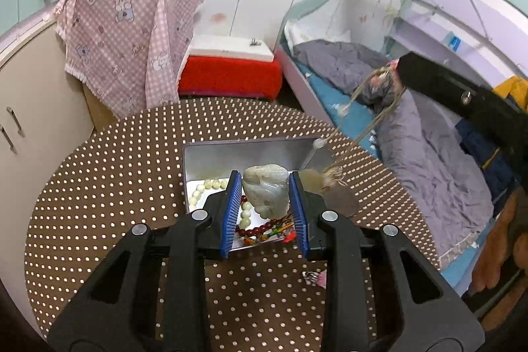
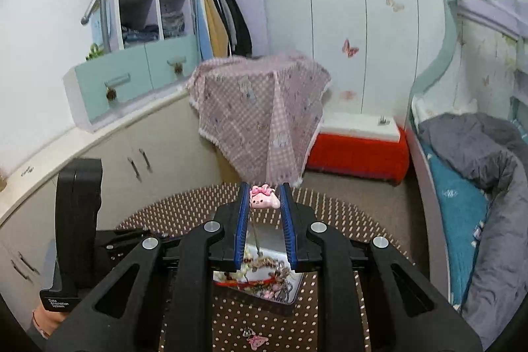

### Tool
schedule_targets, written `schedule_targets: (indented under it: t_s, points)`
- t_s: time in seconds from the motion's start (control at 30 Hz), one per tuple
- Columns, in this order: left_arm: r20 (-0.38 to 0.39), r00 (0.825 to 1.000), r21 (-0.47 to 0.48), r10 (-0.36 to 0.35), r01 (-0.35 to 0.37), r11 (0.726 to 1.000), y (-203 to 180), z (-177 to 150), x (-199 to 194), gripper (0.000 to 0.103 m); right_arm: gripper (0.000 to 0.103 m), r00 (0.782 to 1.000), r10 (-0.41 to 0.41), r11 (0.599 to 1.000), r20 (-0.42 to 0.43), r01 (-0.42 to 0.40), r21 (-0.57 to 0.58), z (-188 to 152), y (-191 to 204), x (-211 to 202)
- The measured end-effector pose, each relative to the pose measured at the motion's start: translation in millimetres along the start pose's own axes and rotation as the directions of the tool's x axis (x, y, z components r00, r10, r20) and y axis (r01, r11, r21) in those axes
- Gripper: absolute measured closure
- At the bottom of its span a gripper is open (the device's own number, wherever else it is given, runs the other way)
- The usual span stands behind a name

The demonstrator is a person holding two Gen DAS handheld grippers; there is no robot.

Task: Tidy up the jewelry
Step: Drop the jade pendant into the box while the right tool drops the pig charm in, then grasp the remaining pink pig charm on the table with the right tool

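Observation:
My left gripper (image 1: 265, 192) is shut on a pale green carved jade pendant (image 1: 265, 193), held just above a silver metal tin (image 1: 231, 154) on the round dotted table (image 1: 99, 187). The tin holds a pale bead bracelet (image 1: 208, 185), a dark red bead bracelet (image 1: 257, 230) and colourful tassels. My right gripper (image 2: 264, 197) is shut on a pink bow charm (image 2: 264, 197), high above the tin (image 2: 264, 282). Its beige cord and tassel (image 1: 331, 177) hang down to the tin's right edge. The right gripper also shows in the left wrist view (image 1: 392, 75).
A small pink charm (image 2: 256, 340) lies on the table in front of the tin; it also shows in the left wrist view (image 1: 315, 278). The left gripper's body (image 2: 77, 220) stands at the left. A bed (image 1: 412, 121), a red box (image 1: 231, 78) and cabinets surround the table.

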State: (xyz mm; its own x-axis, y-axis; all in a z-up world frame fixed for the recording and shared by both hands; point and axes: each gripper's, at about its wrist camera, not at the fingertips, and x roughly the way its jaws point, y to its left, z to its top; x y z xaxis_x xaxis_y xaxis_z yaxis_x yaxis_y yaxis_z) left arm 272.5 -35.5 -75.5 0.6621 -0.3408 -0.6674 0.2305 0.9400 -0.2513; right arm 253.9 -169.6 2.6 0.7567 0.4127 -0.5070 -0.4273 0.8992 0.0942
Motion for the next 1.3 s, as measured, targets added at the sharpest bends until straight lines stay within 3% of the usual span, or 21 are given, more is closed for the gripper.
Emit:
schedule_targets:
  t_s: [0.3, 0.73, 0.83, 1.3]
  points:
    - [-0.057, 0.998, 0.008, 0.029, -0.029, 1.0, 0, -5, 27, 0.074, 0.086, 0.994, 0.013, 0.999, -0.105, -0.01, 0.033, -34, -9, 26]
    - [-0.051, 0.998, 0.002, 0.048, -0.048, 0.999, -4, -5, 23, 0.072, 0.085, 0.99, 0.029, 0.996, -0.135, -0.017, 0.088, -45, -17, 28]
    - [-0.014, 0.999, 0.001, 0.04, -0.04, 0.999, -5, -7, 13, 0.039, 0.085, 0.991, 0.034, 0.995, -0.129, -0.021, 0.099, -45, -18, 23]
    - [0.106, 0.992, 0.02, 0.067, -0.07, 0.997, -19, -11, -53, 0.037, 0.072, 0.999, 0.028, 0.993, -0.034, -0.023, 0.118, -42, -16, -33]
